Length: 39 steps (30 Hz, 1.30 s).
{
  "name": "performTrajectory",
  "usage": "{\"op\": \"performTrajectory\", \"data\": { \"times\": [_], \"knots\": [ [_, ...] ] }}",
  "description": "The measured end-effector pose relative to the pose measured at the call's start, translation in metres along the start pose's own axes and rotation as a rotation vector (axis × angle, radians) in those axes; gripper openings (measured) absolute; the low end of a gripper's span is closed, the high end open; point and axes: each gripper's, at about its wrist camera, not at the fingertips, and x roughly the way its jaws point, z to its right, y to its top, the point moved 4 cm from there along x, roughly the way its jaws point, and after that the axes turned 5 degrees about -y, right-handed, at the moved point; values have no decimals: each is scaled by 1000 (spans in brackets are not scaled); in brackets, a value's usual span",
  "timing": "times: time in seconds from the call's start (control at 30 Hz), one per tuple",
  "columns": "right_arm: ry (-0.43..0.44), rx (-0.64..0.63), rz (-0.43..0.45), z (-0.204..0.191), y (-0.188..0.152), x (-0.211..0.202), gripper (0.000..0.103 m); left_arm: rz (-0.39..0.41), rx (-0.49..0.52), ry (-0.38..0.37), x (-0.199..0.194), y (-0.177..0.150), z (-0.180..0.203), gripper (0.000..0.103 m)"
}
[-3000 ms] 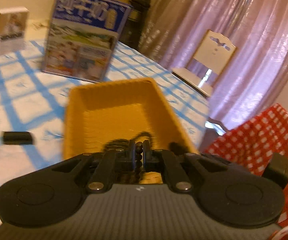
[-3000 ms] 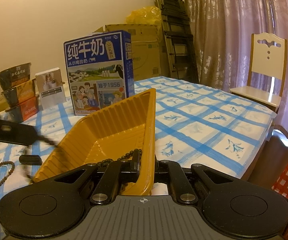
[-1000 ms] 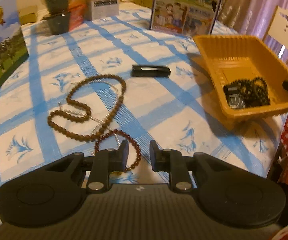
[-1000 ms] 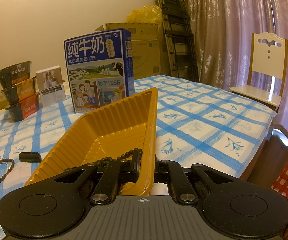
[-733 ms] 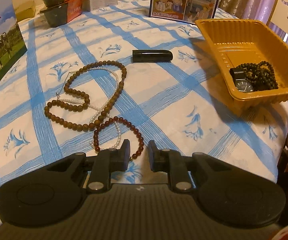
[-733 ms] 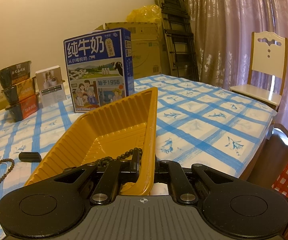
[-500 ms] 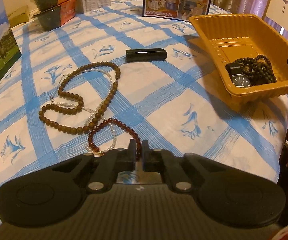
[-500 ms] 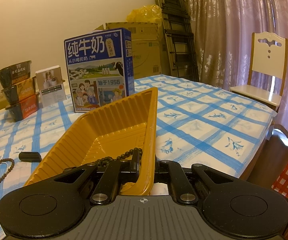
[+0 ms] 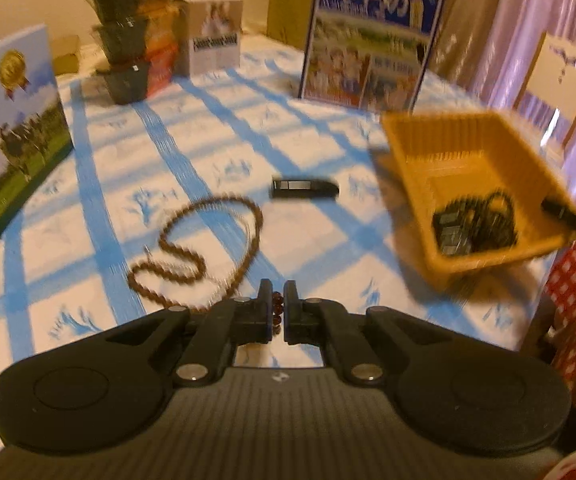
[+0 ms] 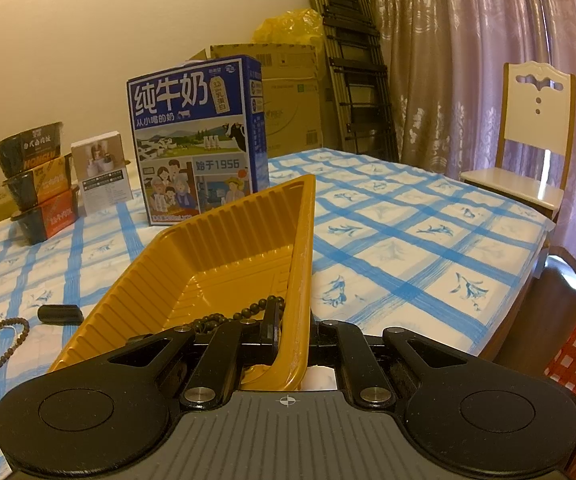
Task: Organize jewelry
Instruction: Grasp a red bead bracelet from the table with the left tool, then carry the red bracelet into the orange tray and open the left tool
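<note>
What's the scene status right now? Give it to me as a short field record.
left gripper: fingers shut on dark red bead bracelet
right gripper: fingers shut on yellow tray wall
in tray: black bead string, a dark item beside it
on tablecloth: brown bead necklace, black cylinder

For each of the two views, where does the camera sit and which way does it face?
Left wrist: behind the left hand-held gripper, angled down over the table at the brown bead necklace; its fingers pinch a red bead bracelet.
Right wrist: behind the right hand-held gripper, facing across the table toward the milk carton; its fingers clamp the yellow tray wall.
Shared: tray, milk carton, necklace, black case.
</note>
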Motion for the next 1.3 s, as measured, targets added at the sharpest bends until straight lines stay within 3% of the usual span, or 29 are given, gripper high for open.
{"op": "performTrajectory", "data": {
  "times": [0.2,0.47,0.77,0.97,1.3],
  "knots": [
    [0,1,-1,0,0,0,9,61,-31,-45,-24,24,4,4],
    [1,0,2,-1,1,0,9,98,11,-132,-26,45,43,4],
    [3,-20,11,-5,5,0,9,104,42,-267,10,73,100,4],
    [7,-10,3,-5,7,2,9,90,55,-317,44,87,134,4],
    [16,-5,2,-4,7,3,9,60,73,-310,96,104,170,4]
  ]
}}
